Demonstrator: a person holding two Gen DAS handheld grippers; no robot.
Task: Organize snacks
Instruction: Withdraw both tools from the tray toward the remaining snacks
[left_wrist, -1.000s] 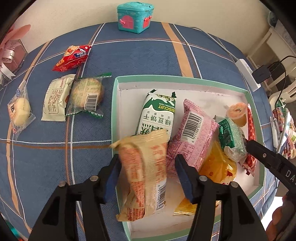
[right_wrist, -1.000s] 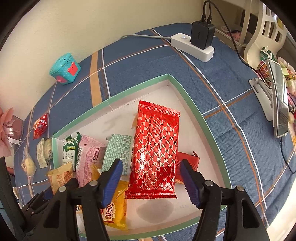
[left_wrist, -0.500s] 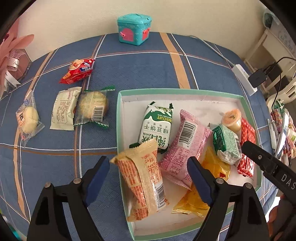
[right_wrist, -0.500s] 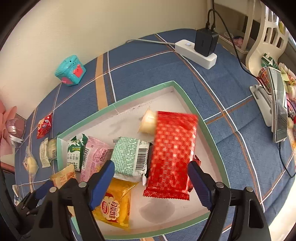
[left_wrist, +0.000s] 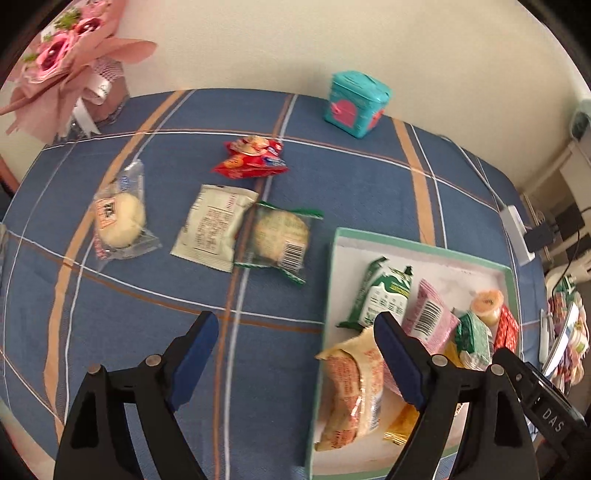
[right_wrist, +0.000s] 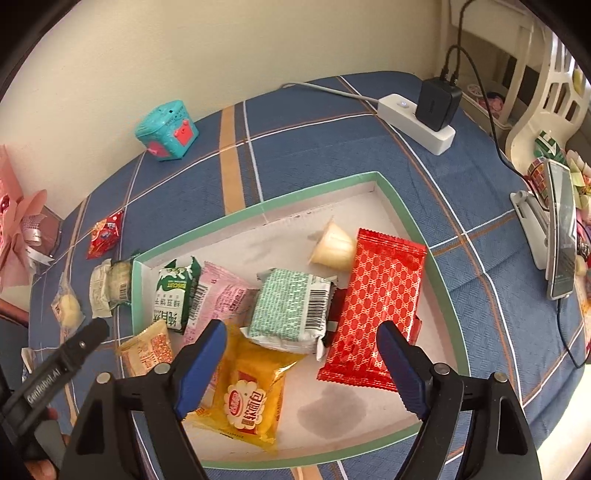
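Note:
A green-rimmed white box (left_wrist: 417, 242) (right_wrist: 266, 206) holds several snack packs: an orange-cream pack (left_wrist: 351, 384), a green biscuit pack (left_wrist: 384, 299), a pink pack (right_wrist: 218, 299), a mint pack (right_wrist: 291, 306), a yellow pack (right_wrist: 247, 395), a red patterned pack (right_wrist: 380, 302) and a jelly cup (right_wrist: 332, 247). On the cloth left of the box lie a round cake in green wrap (left_wrist: 280, 240), a cream pack (left_wrist: 214, 225), a red pack (left_wrist: 251, 158) and a clear-wrapped bun (left_wrist: 118, 218). My left gripper (left_wrist: 295, 354) is open and empty over the cloth at the box's left edge. My right gripper (right_wrist: 299, 365) is open and empty above the box.
A teal toy box (left_wrist: 354, 103) stands at the back by the wall. A pink bouquet (left_wrist: 62, 59) is at the back left. A power strip with charger (right_wrist: 421, 118) and a phone on a stand (right_wrist: 557, 236) sit on the right.
My left gripper let go of the orange-cream pack, opened wide and swung left toward the loose snacks. My right gripper dropped the red patterned pack into the box and pulled back.

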